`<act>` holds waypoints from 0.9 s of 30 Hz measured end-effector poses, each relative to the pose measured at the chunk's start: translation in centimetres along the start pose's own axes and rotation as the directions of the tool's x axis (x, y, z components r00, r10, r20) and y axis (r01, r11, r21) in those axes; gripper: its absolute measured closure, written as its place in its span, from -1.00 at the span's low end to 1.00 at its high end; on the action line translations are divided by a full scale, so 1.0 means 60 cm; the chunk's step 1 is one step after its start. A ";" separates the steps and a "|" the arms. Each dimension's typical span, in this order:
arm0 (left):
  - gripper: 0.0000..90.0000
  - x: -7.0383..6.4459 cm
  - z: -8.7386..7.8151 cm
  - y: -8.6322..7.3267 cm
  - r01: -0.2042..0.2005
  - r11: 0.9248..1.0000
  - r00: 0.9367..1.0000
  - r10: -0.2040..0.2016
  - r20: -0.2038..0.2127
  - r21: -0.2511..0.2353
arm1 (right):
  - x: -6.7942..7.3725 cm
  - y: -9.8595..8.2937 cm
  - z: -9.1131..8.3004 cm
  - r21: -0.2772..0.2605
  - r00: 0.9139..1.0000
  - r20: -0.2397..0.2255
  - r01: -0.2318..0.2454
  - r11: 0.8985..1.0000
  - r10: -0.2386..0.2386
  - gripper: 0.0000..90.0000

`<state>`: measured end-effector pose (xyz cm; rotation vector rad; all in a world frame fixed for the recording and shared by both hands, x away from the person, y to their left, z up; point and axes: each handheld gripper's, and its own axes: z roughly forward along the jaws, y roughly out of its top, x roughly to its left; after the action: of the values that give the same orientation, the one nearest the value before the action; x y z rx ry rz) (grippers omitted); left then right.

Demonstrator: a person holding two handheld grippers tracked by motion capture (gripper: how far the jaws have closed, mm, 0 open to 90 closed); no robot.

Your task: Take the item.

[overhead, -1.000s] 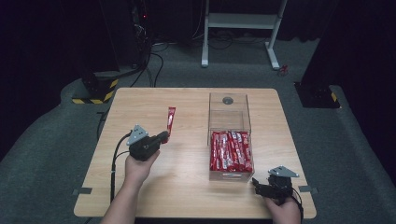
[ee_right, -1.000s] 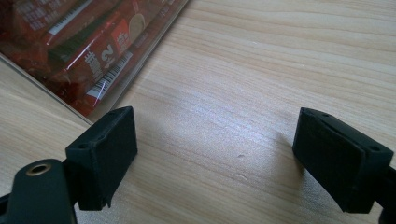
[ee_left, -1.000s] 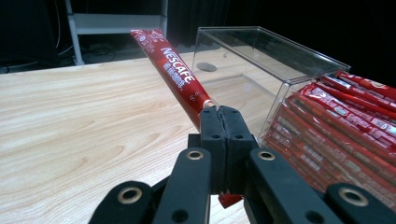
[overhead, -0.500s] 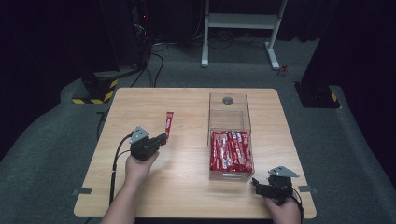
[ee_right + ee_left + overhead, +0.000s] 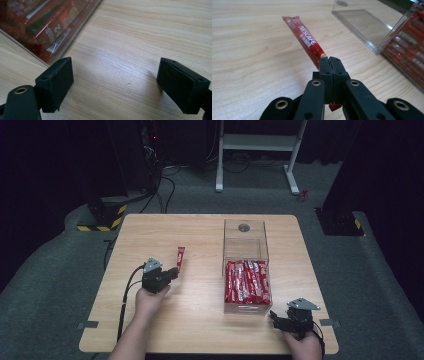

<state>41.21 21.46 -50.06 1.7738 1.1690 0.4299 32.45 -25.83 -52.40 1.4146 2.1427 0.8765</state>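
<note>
Since a second earlier, the left tool [image 5: 172,272] had slid nearer with its one red sachet [image 5: 180,256]. From above, one clear box [image 5: 246,270] sat on the table [image 5: 200,230]. Left gripper view: jaws clamped on the sachet. Right gripper view: right tool [image 5: 115,82] gaped wide, empty.

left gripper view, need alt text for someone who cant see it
The left tool is shut on a red Nescafe sachet, which stretches away over the wooden table. At right stands a clear plastic box with more red sachets inside.
</note>
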 end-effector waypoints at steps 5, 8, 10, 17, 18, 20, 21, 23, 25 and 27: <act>0.98 -0.002 0.011 -0.006 -0.014 0.999 1.000 0.015 -0.012 0.039 | 0.000 0.000 0.000 0.000 1.000 0.000 0.001 1.000 -0.001 -0.70; 0.98 -0.003 0.017 -0.009 -0.022 0.998 1.000 0.023 -0.017 0.061 | 0.000 0.000 0.000 0.000 1.000 0.000 0.000 1.000 0.000 -0.70; 0.98 -0.003 0.021 -0.012 -0.024 0.997 0.999 0.026 -0.022 0.078 | 0.000 0.000 0.000 0.000 1.000 0.000 -0.002 1.000 0.002 -0.70; 0.97 -0.005 0.030 -0.018 -0.035 0.993 0.999 0.038 -0.026 0.109 | 0.000 0.000 0.000 0.000 1.000 0.000 -0.002 1.000 0.002 -0.69; 0.97 -0.005 0.031 -0.018 -0.038 0.993 0.999 0.042 -0.030 0.114 | 0.000 0.000 0.000 0.000 1.000 0.001 0.000 1.000 0.000 -0.70; 0.97 -0.006 0.032 -0.019 -0.036 0.993 0.999 0.039 -0.028 0.116 | 0.000 0.000 0.000 0.000 1.000 0.001 0.001 1.000 -0.001 -0.70; 0.97 -0.006 0.033 -0.020 -0.040 0.992 0.999 0.043 -0.030 0.116 | 0.000 0.000 0.000 -0.001 1.000 0.001 0.001 1.000 -0.001 -0.69; 0.96 -0.007 0.034 -0.020 -0.040 0.992 0.999 0.044 -0.031 0.119 | 0.000 0.000 0.000 0.000 1.000 0.001 0.000 1.000 0.000 -0.69; 0.96 -0.007 0.035 -0.021 -0.039 0.991 0.999 0.043 -0.032 0.124 | 0.000 0.000 0.000 0.000 1.000 0.001 0.000 1.000 0.000 -0.69; 0.93 -0.006 0.034 -0.021 -0.036 0.992 0.999 0.039 -0.027 0.123 | 0.000 0.000 0.000 0.000 1.000 0.001 -0.002 1.000 0.002 -0.69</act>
<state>41.82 20.25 -52.10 1.9031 1.2060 0.4152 32.44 -25.82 -52.40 1.4168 2.1412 0.8769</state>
